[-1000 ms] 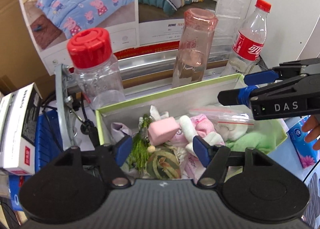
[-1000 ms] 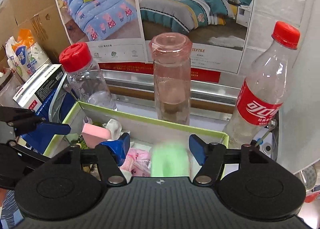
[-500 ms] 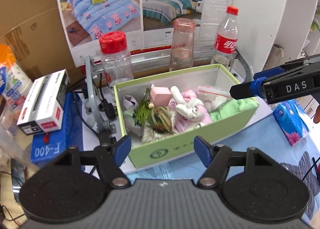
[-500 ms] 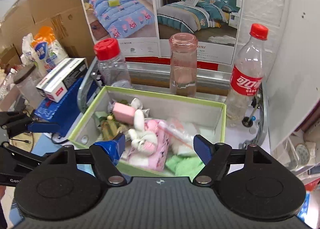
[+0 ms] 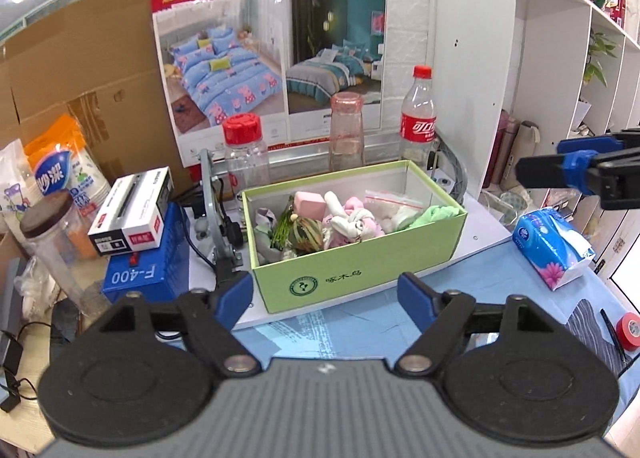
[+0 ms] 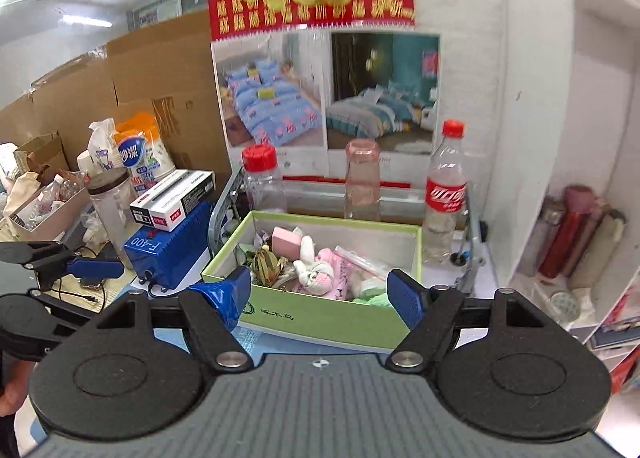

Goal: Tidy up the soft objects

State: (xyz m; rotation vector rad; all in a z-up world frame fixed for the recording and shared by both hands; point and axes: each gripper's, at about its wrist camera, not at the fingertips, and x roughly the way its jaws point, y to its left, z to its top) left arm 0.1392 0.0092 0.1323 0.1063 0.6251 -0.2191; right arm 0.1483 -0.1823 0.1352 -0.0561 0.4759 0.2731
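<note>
A light green cardboard box [image 5: 360,258] holds several soft items: a pink sponge block [image 5: 309,205], a white and pink plush rabbit [image 5: 352,220], a green cloth [image 5: 436,214] and a zip bag [image 5: 394,198]. My left gripper [image 5: 326,294] hangs in front of the box, its jaws opening with nothing between them. My right gripper [image 6: 320,294] is open and empty too, set back from the box [image 6: 320,318]. Each gripper shows in the other's view, the right gripper [image 5: 560,170] at the right edge and the left gripper [image 6: 92,266] at the left edge.
Behind the box stand a red-capped jar [image 5: 244,154], an upturned pink glass [image 5: 346,130] and a cola bottle [image 5: 418,118]. A blue F-400 device [image 5: 140,262] with a white carton [image 5: 132,214] lies left. A tissue pack [image 5: 552,246] and red tape roll [image 5: 630,332] lie right, below white shelves.
Both grippers have drawn back and up from the box, so it looks smaller. The green cloth seen blurred between the right fingers now lies in the box. The left jaws have widened.
</note>
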